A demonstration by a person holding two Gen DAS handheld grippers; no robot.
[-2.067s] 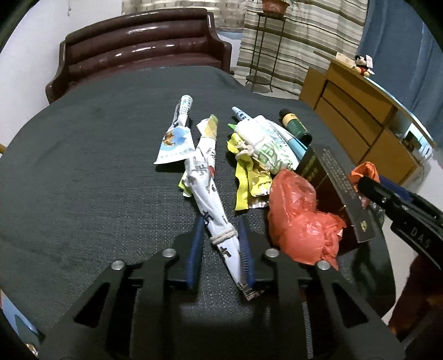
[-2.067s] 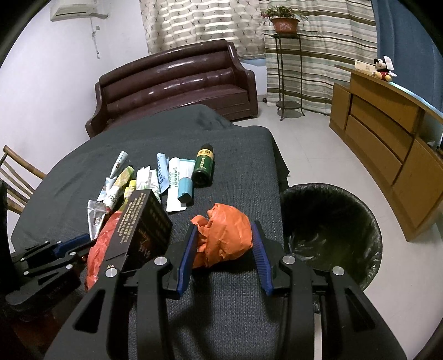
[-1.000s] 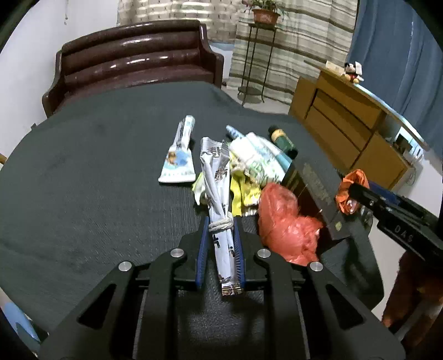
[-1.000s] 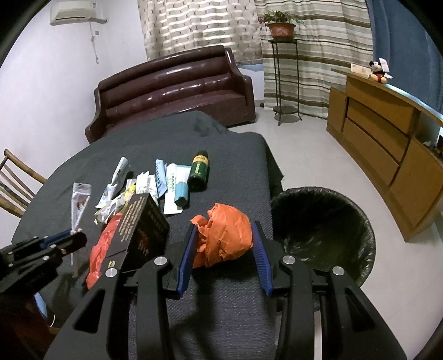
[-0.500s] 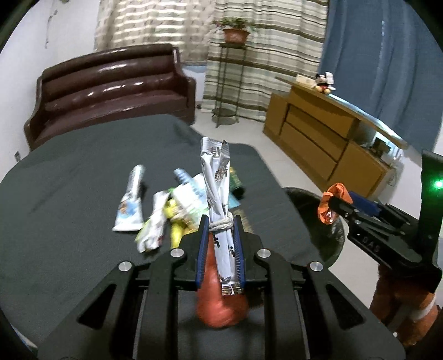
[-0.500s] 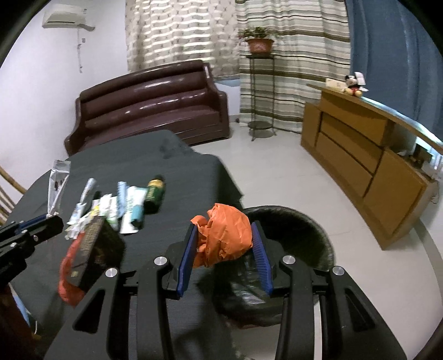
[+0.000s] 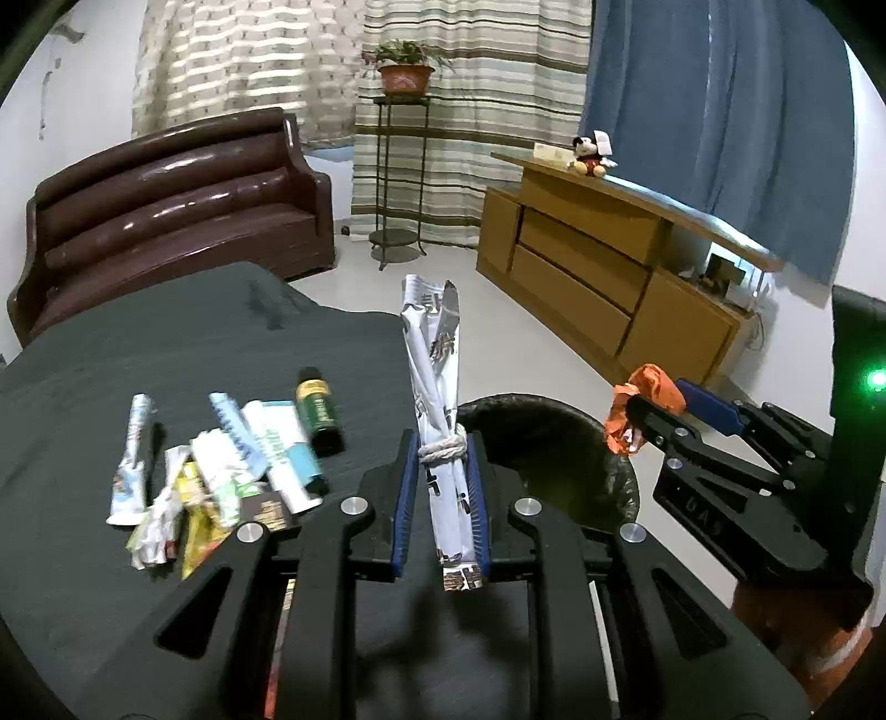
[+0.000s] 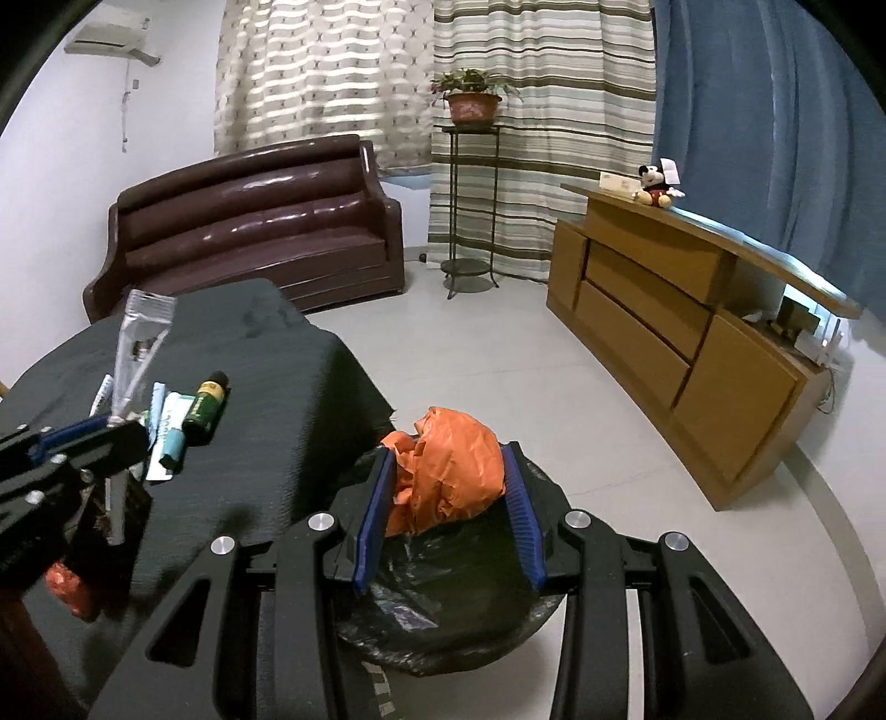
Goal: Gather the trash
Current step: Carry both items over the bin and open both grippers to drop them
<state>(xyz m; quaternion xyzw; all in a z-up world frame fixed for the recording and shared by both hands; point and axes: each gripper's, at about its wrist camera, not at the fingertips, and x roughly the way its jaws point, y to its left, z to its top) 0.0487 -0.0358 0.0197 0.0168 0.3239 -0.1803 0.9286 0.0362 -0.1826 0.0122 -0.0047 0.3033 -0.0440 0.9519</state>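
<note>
Bin point(image 8: 443, 626), black-lined: drop target. Right hand-held gripper point(image 8: 451, 498) pinches orange bag point(image 8: 448, 471) directly above it; left hand-held gripper point(image 7: 440, 493) clamps tied wrapper point(image 7: 437, 387) beside its rim, awaiting release.

I am in a home living room: a dark brown leather sofa point(image 8: 249, 221) against the white wall, striped curtains point(image 8: 498, 83), a potted plant point(image 8: 470, 102) on a metal stand, a wooden sideboard point(image 8: 692, 321) bearing a plush toy point(image 8: 656, 183), and a wall-mounted air conditioner point(image 8: 108, 39).
</note>
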